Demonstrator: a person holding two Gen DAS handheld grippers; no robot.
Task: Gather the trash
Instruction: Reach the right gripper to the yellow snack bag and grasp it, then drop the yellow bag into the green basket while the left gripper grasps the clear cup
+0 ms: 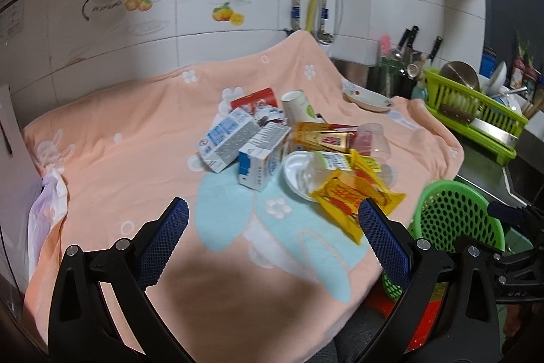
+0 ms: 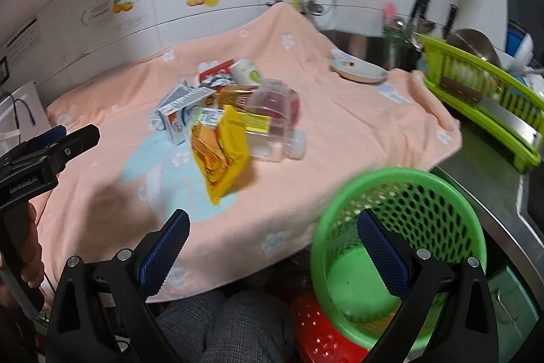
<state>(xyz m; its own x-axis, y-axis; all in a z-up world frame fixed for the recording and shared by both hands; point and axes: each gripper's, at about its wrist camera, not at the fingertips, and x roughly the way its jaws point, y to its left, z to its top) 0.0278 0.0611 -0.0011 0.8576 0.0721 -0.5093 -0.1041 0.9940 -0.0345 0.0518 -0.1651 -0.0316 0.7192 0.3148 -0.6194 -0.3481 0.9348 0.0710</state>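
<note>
The left gripper hovers low over the near part of a peach blanket, its blue-padded tongs spread wide and holding nothing. The right gripper hangs level beside it, also spread and empty, its right finger over the mouth of a green perforated basket that sits just off the blanket's near right corner. In the right wrist view a hand grips the left tool's handle at the far left.

The trash lies in one heap in the middle of the blanket, ahead of both grippers: a yellow snack wrapper nearest, lapping over a clear plastic bottle, two blue-and-white cartons to its left, an orange box, a paper cup and a red carton behind.

A white dish rests at the blanket's far right edge, and a lime dish rack stands further right. Grey checked trousers show below the blanket.
</note>
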